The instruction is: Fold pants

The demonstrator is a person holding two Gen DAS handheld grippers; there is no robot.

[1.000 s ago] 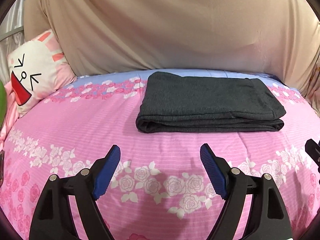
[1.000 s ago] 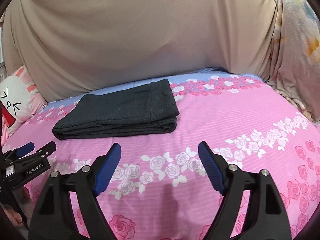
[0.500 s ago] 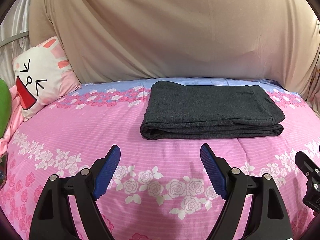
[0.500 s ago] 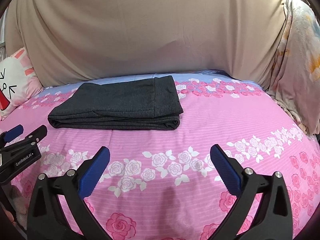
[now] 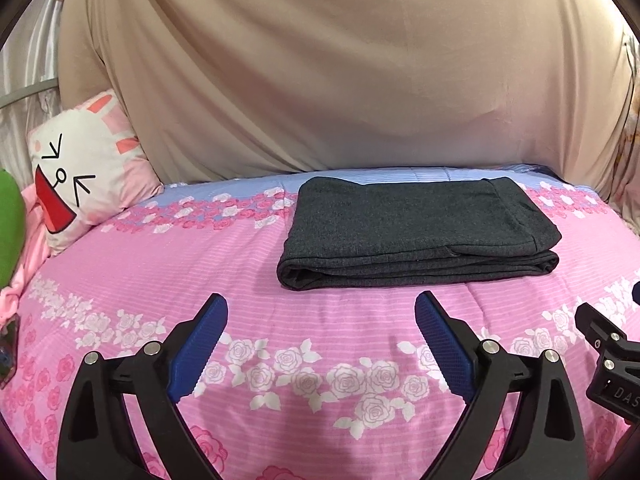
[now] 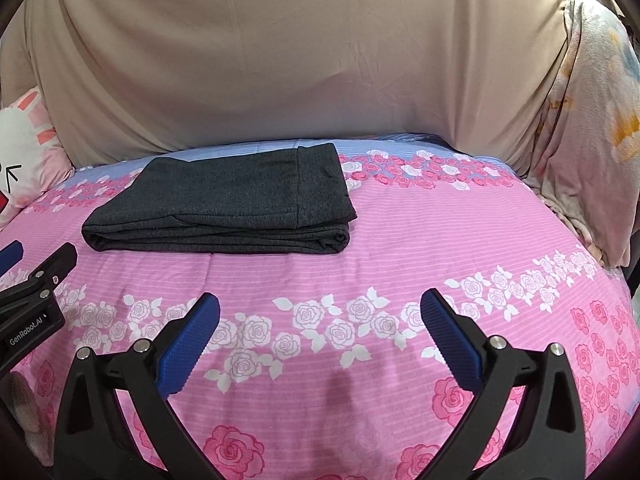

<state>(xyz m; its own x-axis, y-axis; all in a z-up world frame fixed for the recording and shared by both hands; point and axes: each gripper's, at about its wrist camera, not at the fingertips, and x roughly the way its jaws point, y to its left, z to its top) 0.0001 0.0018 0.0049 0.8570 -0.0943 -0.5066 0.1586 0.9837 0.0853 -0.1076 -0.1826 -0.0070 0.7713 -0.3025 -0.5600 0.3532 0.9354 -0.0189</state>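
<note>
Dark grey pants (image 5: 416,232) lie folded into a flat rectangular stack on the bed (image 5: 240,272), toward its far side, close to the blue strip of the floral pink cover. Layered fold edges face the cameras; the waistband end sits at the right of the stack. Nothing touches the pants.

Left gripper (image 5: 321,312): blue-padded fingers (image 5: 200,344) spread wide, jaws opening at this moment, nothing between them, only pink cover below. It sits short of the pants' near edge, well apart from the fabric.

Right gripper (image 6: 320,312): fingers (image 6: 450,336) spread fully wide, empty, above the white-rose band of the cover. Also short of the pants, which lie ahead and to the left in the right wrist view (image 6: 224,208).

Each gripper shows at the edge of the other's view: the right one at the right edge of the left wrist view, the left one at the left edge of the right wrist view, marked "GenRobot.AI".

A beige sheet (image 5: 340,72) hangs as a backdrop behind the bed. A rabbit-face cushion (image 5: 84,172) leans at the far left corner, with a green object (image 5: 10,228) beside it at the frame edge. A pale floral blanket (image 6: 592,120) drapes at the right side of the bed.
</note>
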